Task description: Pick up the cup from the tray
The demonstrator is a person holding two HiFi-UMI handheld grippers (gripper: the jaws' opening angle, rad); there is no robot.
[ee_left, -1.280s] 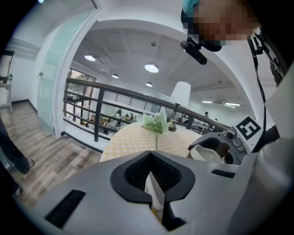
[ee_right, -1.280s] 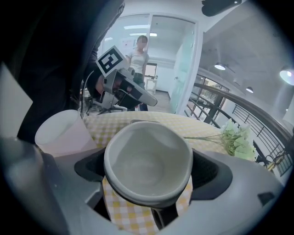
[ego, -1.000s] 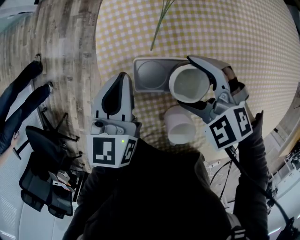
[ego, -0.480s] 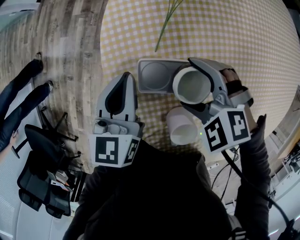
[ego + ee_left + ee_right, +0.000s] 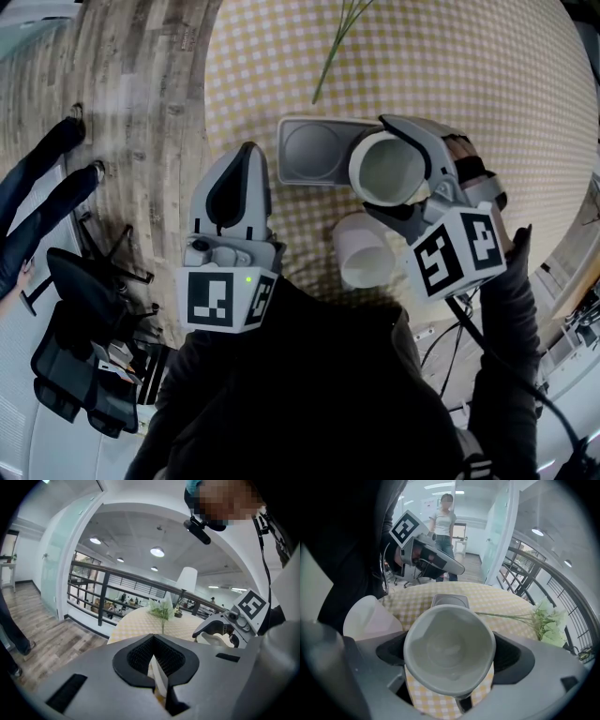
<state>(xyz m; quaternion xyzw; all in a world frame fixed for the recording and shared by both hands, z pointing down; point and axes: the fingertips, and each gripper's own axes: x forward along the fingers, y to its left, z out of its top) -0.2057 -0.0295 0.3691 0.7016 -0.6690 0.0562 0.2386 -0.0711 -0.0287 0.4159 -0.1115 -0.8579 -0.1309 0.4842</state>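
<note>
**Head view.** Little is seen to have changed over the last second. The cup [image 5: 392, 173] is still clamped in the right gripper [image 5: 379, 165], at the 3 o'clock end of the tray [image 5: 307, 152]. Only a slight tilt of that gripper is noticed. A second white cup [image 5: 364, 251] lies on the checked cloth [image 5: 469, 66], at 6 o'clock from the held one. The left gripper [image 5: 242, 161] is kept idle at the tray's 8 o'clock.

**Left gripper view.** The jaws of the left gripper [image 5: 153, 654] are pressed together, with nothing between them. The right gripper [image 5: 225, 629] is seen at 3 o'clock.

**Right gripper view.** The jaws of the right gripper [image 5: 450, 667] are spread to the width of the cup [image 5: 449, 648] and closed on its wall from both sides. Checked cloth is seen under the cup, and the tray [image 5: 450, 601] lies beyond it at 12 o'clock. The cup is therefore judged to be clear of the tray. With the grip unchanged, the pick-up is taken to be essentially done, and only a steady hold is called for.
</note>
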